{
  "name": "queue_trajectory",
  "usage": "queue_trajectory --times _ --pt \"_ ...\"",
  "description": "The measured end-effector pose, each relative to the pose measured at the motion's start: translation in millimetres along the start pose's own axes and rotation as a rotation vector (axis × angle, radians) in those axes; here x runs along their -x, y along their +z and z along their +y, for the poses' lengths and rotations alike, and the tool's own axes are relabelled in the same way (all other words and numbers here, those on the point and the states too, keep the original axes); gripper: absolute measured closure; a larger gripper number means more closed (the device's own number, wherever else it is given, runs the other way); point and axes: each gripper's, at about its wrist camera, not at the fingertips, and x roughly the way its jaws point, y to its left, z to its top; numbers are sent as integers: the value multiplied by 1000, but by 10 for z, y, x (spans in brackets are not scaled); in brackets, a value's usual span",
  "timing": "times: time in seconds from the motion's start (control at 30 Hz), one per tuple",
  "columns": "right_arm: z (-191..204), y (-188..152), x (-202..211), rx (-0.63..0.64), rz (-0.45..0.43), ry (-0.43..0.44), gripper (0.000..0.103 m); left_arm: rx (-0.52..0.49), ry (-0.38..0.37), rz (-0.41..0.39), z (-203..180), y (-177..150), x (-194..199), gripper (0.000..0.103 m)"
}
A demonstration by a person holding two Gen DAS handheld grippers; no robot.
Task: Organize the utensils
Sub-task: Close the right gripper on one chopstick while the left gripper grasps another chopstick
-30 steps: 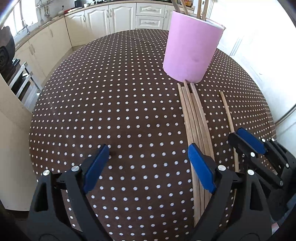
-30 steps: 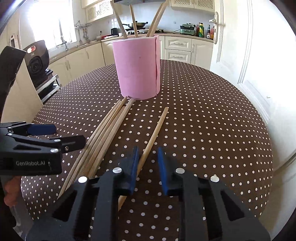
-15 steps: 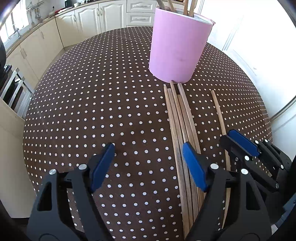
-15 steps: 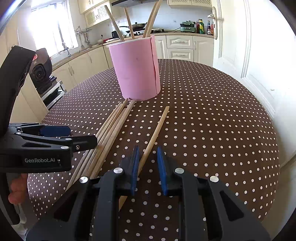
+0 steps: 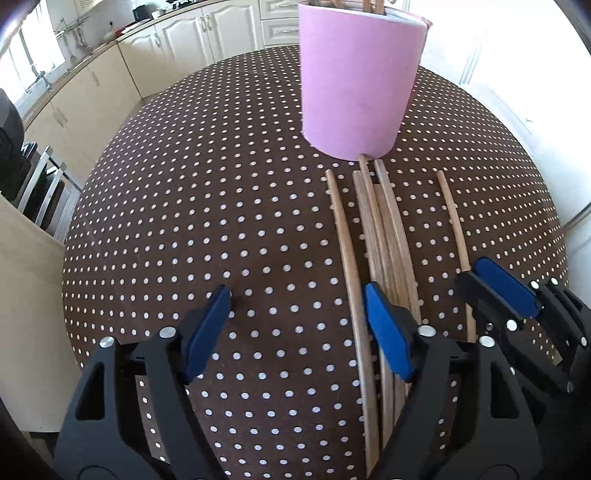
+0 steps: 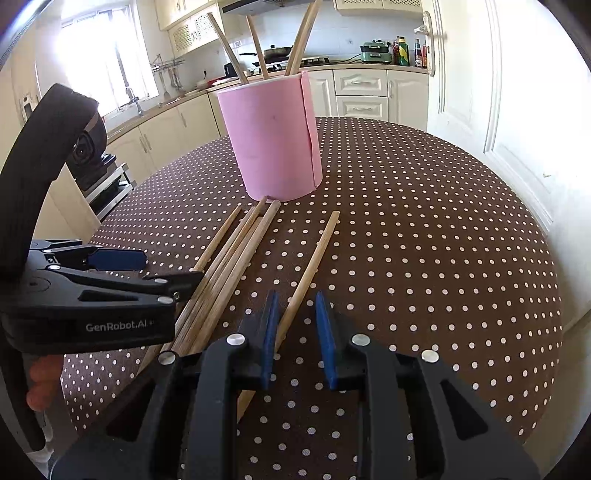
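A pink cup with several chopsticks standing in it sits at the far side of the dotted table. In front of it lies a bundle of wooden chopsticks. One chopstick lies a little left of the bundle, and a single chopstick lies to its right. My left gripper is closing; the split-off chopstick lies between its jaws beside the right pad, not pinched. My right gripper stands narrowly open astride the single chopstick.
The round table wears a brown cloth with white dots, and its edge drops off on all sides. Cream kitchen cabinets stand beyond it. A black appliance sits at the left. A person's fingers show under the left gripper.
My left gripper has slid toward the bundle and its jaws have narrowed. One chopstick now lies apart on the bundle's left side. The right gripper has stayed put.
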Motion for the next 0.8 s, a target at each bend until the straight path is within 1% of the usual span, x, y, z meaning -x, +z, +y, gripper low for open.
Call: queue_trajectory --times 0.03,0.07,0.1,0.13,0.2,0.27,0.33,0.4,0.5,0.6,0.63,0.7,0.8 --pt "-8 -1 1 -2 0 2 82 -7 -25 2 -6 13 -1 45" --pt "-16 0 3 -3 0 3 82 -16 -26 -2 -28 29 -2 51" --pt "-19 1 5 -2 1 3 82 -32 -28 -12 -53 24 16 72" --pt "-21 0 6 -3 2 4 82 -48 -12 -15 -85 15 23 84" --pt "-42 0 9 -14 2 17 82 -79 26 -23 -144 -21 34 93" --pt "-77 9 10 -12 8 41 82 -97 37 -32 -188 -57 45 93" --pt "-84 11 13 9 16 55 82 -103 15 -30 -169 -70 50 94" --pt "-58 10 19 56 26 54 82 -113 -15 -24 -143 -128 74 95" --pt "-14 13 14 114 34 54 82 -121 -25 -17 -48 -194 108 95" --pt "-19 25 3 149 45 74 85 -106 -25 -16 43 -265 135 95" --pt "-32 29 3 150 52 88 88 -100 -20 -20 78 -302 137 95" --pt "-70 58 -12 147 79 138 90 -80 -21 -25 113 -302 96 95" --pt "-77 77 -5 180 103 177 93 -37 -20 -28 186 -326 75 95"
